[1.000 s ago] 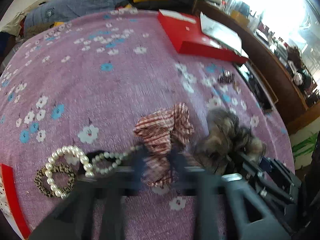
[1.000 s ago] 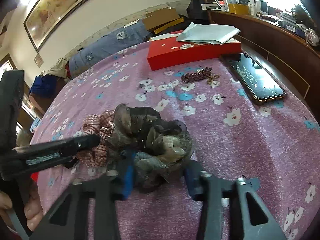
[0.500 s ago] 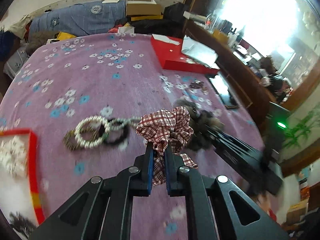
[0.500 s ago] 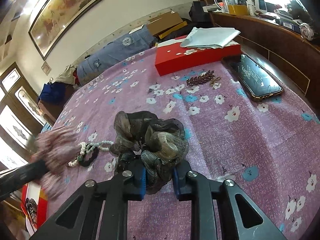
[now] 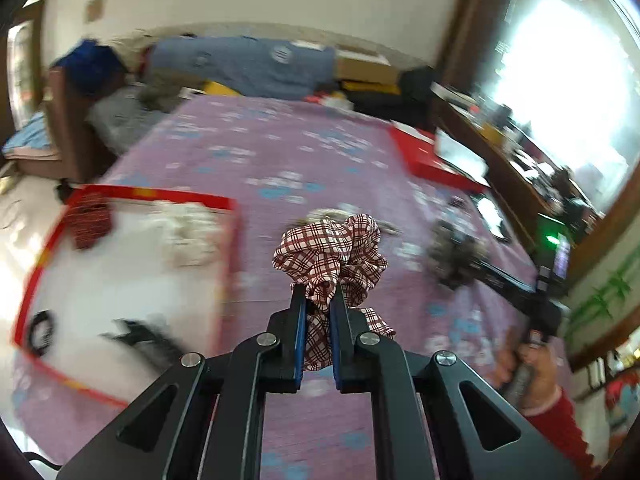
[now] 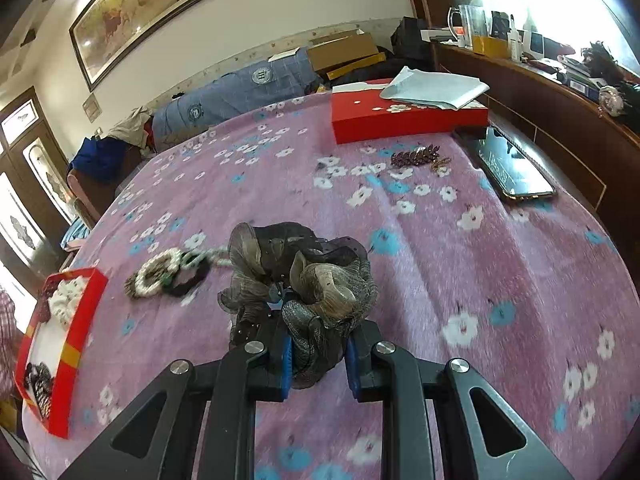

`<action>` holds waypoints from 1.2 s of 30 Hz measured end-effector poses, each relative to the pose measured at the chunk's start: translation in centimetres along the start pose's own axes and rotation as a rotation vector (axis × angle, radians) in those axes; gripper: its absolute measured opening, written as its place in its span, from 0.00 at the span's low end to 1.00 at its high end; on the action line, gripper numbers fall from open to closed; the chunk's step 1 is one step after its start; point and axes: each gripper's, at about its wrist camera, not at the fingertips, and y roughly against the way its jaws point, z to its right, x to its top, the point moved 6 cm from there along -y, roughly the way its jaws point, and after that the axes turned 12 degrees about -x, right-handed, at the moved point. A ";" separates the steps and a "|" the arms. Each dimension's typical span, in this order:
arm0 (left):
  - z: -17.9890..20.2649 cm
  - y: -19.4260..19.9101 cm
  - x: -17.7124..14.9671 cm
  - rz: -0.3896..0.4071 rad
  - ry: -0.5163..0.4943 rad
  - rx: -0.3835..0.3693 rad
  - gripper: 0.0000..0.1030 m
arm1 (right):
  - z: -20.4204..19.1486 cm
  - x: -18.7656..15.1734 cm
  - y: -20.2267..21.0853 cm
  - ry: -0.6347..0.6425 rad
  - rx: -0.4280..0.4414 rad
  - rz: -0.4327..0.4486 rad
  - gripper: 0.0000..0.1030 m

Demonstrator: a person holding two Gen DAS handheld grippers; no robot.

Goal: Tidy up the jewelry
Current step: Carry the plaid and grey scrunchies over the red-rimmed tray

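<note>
red-and-white plaid fabric scrunchie [image 5: 332, 256] sits pinched between the blue-padded fingers [image 5: 299, 336] of the left claw [image 5: 318, 300], held up above the purple flower-print cloth [image 5: 280, 152] that covers the desk. the cloth bunches out above the fingertips and a tail of it hangs down between the pads. to the left of it, on the cloth, lies an open red-rimmed box with a white lining [image 5: 132, 264]; inside are a dark red knitted piece [image 5: 89, 222], a white fluffy piece [image 5: 188, 228] and some dark items that are too blurred to name.

the right claw [image 6: 318, 332] is closed on a grey-brown sheer ruffled scrunchie [image 6: 304, 276], its folds spilling over both fingers, lifted just over the same cloth. beyond it to the left lie a string of white pearl beads [image 6: 160, 272] with a dark hair tie [image 6: 192, 280] touching it, near the red-rimmed box [image 6: 76, 328] at the desk's edge. farther back rest a dark purple leaf-shaped hair clip [image 6: 416, 157], a black smartphone [image 6: 508, 168] and a closed red flat box [image 6: 408, 120] with folded white paper [image 6: 436, 90] on top.
</note>
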 end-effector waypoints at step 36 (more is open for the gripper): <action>-23.0 5.7 -0.2 0.065 0.187 0.219 0.10 | -33.3 -3.9 6.0 0.316 0.415 -0.086 0.22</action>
